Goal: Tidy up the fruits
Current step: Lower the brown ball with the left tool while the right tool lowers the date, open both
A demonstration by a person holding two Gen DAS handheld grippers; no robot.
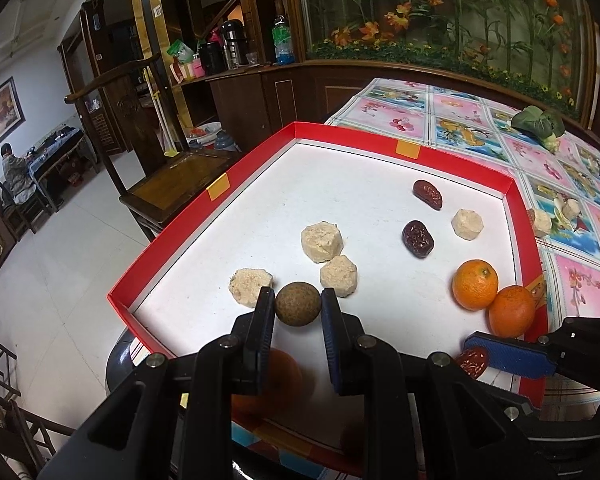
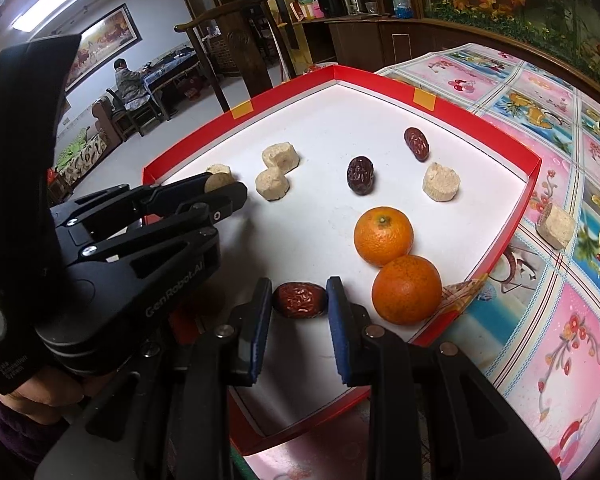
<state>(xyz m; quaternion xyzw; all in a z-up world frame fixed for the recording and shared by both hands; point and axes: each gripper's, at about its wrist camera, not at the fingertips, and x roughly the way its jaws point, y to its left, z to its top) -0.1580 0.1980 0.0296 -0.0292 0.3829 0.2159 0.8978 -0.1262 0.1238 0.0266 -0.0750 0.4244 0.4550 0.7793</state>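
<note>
A red-walled tray (image 1: 204,216) with a white floor holds the fruit. My left gripper (image 1: 298,304) is shut on a brown round fruit (image 1: 298,304), held over the tray's near left part; it shows from the side in the right wrist view (image 2: 220,188). My right gripper (image 2: 300,300) is shut on a red date (image 2: 300,300) over the tray's near right part; it shows in the left wrist view (image 1: 484,356). Two oranges (image 2: 383,235) (image 2: 406,289) touch near the tray's right wall. Two dark dates (image 2: 361,175) (image 2: 417,143) and several beige blocks (image 2: 281,157) lie on the floor.
The tray (image 2: 512,216) sits on a table with a pink patterned cloth (image 2: 540,320). Two beige blocks (image 2: 555,227) lie on the cloth right of the tray. A green vegetable (image 1: 538,122) lies at the far right. A wooden chair (image 1: 168,184) stands left of the table.
</note>
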